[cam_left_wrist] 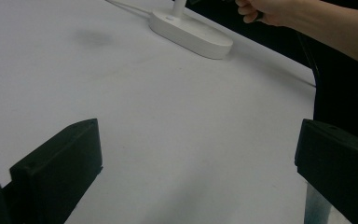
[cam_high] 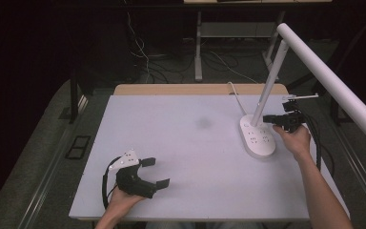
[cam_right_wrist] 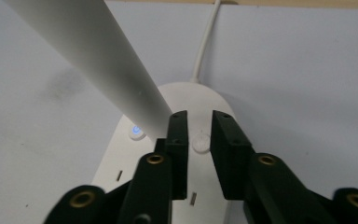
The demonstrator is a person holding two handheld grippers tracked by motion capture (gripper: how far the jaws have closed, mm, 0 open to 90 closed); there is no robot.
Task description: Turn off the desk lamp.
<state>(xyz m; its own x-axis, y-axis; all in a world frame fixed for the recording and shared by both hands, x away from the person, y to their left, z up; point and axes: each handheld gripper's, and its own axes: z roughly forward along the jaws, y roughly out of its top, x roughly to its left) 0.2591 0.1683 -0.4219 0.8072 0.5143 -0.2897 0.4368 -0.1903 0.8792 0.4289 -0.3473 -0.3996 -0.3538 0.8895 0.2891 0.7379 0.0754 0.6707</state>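
Note:
A white desk lamp stands at the table's right, with an oval base (cam_high: pixel 257 139), a slanted stem (cam_high: pixel 269 83) and a long tube head (cam_high: pixel 333 81). My right gripper (cam_high: pixel 267 119) hovers just over the base beside the stem. In the right gripper view its jaws (cam_right_wrist: pixel 199 120) stand a narrow gap apart with nothing between them. They sit above a round button (cam_right_wrist: pixel 200 142), and a small button (cam_right_wrist: pixel 135 130) glows blue to the left of the stem (cam_right_wrist: pixel 98 56). My left gripper (cam_high: pixel 156 172) rests near the front left, jaws wide open (cam_left_wrist: pixel 198 149) and empty.
The lamp's white cord (cam_high: pixel 236 95) runs off the back edge of the white table mat (cam_high: pixel 181 138). The lamp head overhangs the right side at height. A wooden desk edge (cam_high: pixel 171 89) shows behind the mat. Cables and a stand's legs lie on the dark floor beyond.

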